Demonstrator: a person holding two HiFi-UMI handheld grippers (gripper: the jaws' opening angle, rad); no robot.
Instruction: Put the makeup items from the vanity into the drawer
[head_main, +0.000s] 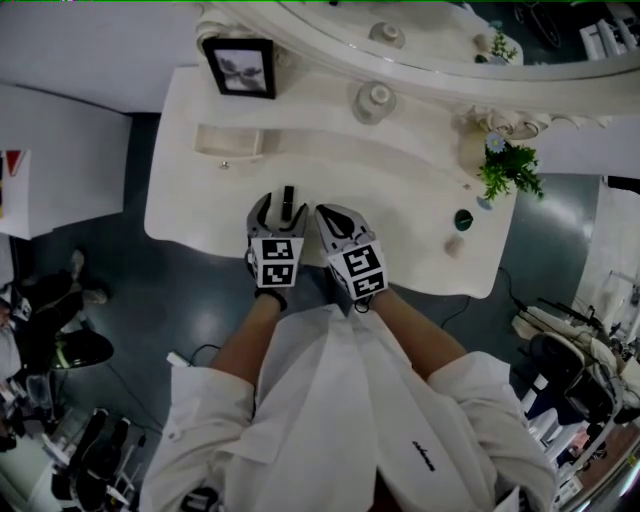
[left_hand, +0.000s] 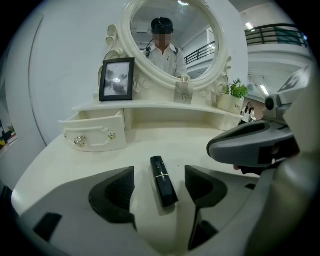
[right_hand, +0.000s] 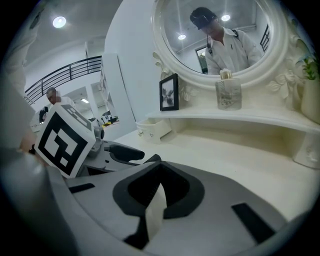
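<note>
The black lipstick (left_hand: 163, 182) lies flat on the white tabletop (left_hand: 200, 145), near the open drawer (left_hand: 95, 132) and to its right. The left gripper (left_hand: 160, 174) straddles it, jaws apart and pads not touching. The right gripper (right_hand: 158, 170) is just beside it, farther from the drawer, closed and empty.

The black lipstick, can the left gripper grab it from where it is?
Probably yes. The lipstick lies flat on the vanity top, right between the open jaws of the left gripper. There is a gap on each side and nothing in the way.
</note>
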